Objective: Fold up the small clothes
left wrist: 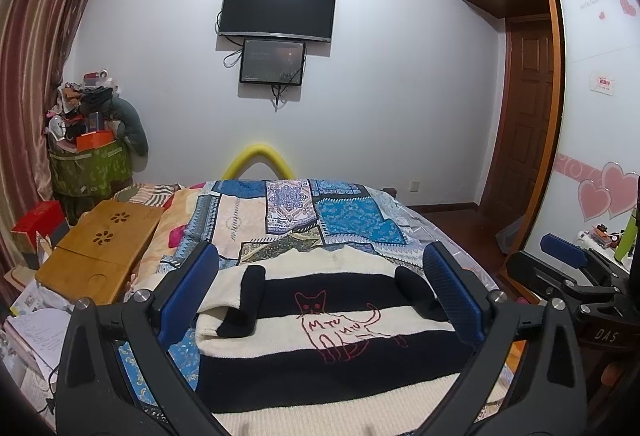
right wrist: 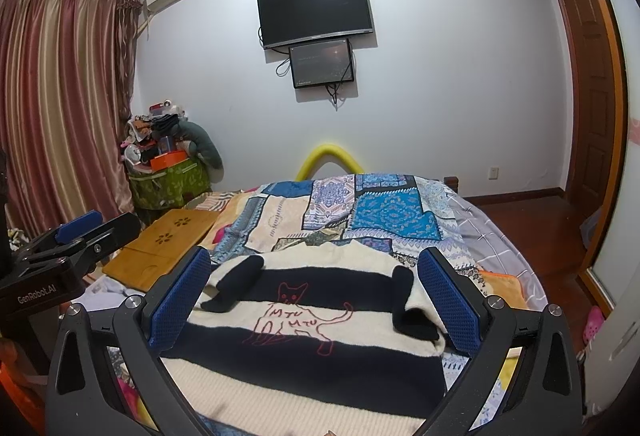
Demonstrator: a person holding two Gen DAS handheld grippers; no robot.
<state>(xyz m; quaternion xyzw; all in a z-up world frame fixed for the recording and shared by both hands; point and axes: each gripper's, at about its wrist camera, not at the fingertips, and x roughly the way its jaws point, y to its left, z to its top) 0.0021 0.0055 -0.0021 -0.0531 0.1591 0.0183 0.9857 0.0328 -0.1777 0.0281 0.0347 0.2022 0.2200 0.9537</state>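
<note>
You are holding the left gripper (left wrist: 320, 288) and right gripper (right wrist: 314, 292) with jaws wide, gripping nothing. The cream-and-black striped knit sweater with red cat outline (left wrist: 332, 348) is lying, sleeves folded in, at lower centre on the patchwork quilt (left wrist: 296, 212).

patchwork quilt (left wrist: 296, 212) | wall TV (left wrist: 278, 8) | bamboo lap desk (left wrist: 104, 248) | striped curtain (right wrist: 60, 96)

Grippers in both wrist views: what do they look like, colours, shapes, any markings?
Both are alike: the left gripper and right gripper have black, curved, forked frames with silver round screws, and two flat fingers faced with textured blue pads. The left one's body reads "GenRobot.AI"; the right one's shows "DAS". No cables or sleeves show.
</note>
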